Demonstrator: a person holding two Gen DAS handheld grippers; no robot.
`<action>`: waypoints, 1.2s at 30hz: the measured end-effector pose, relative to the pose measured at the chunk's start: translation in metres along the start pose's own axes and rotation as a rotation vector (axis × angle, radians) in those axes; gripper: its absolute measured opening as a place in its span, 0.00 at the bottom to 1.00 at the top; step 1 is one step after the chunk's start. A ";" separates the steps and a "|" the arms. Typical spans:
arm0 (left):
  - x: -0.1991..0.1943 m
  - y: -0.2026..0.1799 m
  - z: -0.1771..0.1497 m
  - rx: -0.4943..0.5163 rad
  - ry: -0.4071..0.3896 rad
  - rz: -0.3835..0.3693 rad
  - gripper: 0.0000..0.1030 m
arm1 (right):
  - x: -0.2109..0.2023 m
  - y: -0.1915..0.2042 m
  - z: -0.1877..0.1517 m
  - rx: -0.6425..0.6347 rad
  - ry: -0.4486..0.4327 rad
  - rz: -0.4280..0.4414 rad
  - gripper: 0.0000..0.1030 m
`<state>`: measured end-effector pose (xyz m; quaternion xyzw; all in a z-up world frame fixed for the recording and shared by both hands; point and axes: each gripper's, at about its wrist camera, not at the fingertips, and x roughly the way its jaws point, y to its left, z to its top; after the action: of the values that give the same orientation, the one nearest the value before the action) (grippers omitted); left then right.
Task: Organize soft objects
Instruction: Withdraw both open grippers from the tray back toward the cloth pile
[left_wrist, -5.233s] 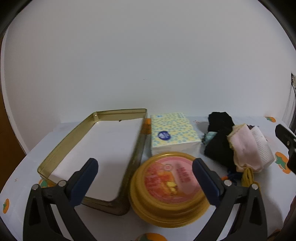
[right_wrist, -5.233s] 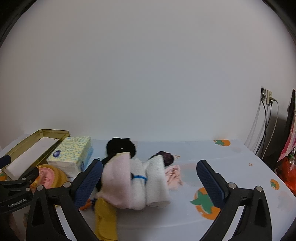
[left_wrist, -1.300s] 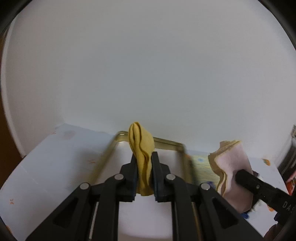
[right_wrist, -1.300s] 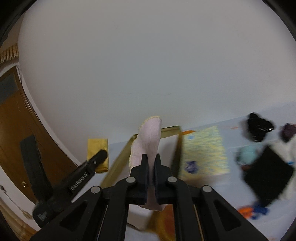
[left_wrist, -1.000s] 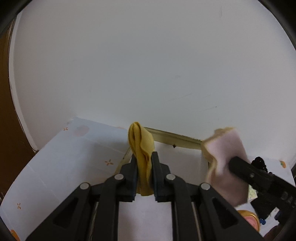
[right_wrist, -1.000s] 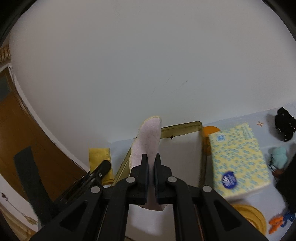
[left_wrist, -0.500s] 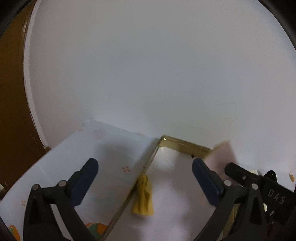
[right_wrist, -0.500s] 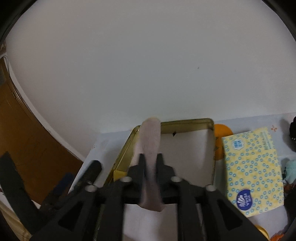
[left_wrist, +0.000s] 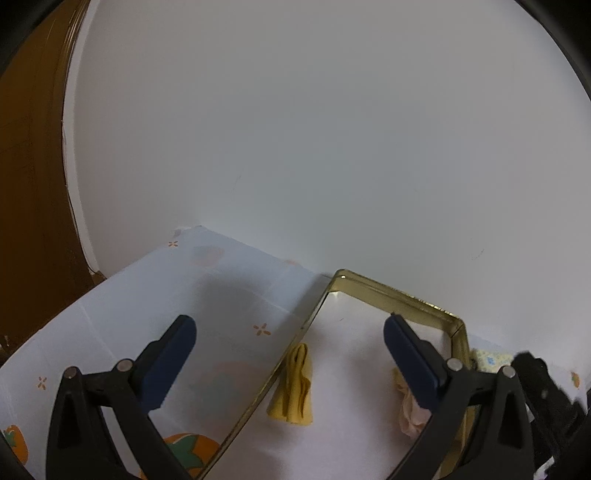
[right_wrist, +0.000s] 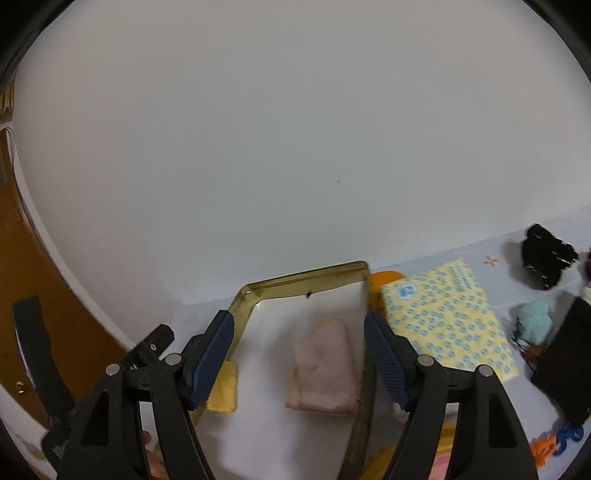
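A gold tin tray (left_wrist: 391, 291) with a white liner stands by the wall; it also shows in the right wrist view (right_wrist: 303, 277). A folded yellow cloth (left_wrist: 293, 387) lies in it against its left wall, also seen in the right wrist view (right_wrist: 223, 391). A folded pink cloth (right_wrist: 323, 369) lies in it near the right wall; the left wrist view shows part of it (left_wrist: 408, 406). My left gripper (left_wrist: 290, 354) is open and empty above the tray. My right gripper (right_wrist: 299, 354) is open and empty above the pink cloth.
A yellow dotted tissue pack (right_wrist: 448, 317) lies right of the tray. Past it are black cloths (right_wrist: 546, 254), a light blue item (right_wrist: 533, 321) and another black piece (right_wrist: 565, 362). A round yellow tin (right_wrist: 448, 458) sits below. A brown door (left_wrist: 33, 147) is at left.
Both grippers held the cloths over the tray a second ago. The left let the yellow cloth drop first; the right has now opened and the pink cloth lies in the tray.
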<state>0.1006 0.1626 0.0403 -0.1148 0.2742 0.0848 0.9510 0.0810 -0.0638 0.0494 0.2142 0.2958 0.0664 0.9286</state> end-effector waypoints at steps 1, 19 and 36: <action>0.000 -0.002 -0.001 0.008 -0.001 0.007 1.00 | -0.004 0.000 -0.003 -0.010 -0.010 -0.001 0.73; -0.005 -0.034 -0.031 0.212 -0.084 0.099 1.00 | -0.039 0.012 -0.036 -0.203 -0.234 -0.130 0.73; -0.014 -0.033 -0.045 0.188 -0.152 0.081 1.00 | -0.048 0.015 -0.043 -0.235 -0.246 -0.108 0.73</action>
<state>0.0738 0.1175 0.0170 -0.0071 0.2126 0.1057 0.9714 0.0169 -0.0472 0.0498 0.0946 0.1815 0.0236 0.9786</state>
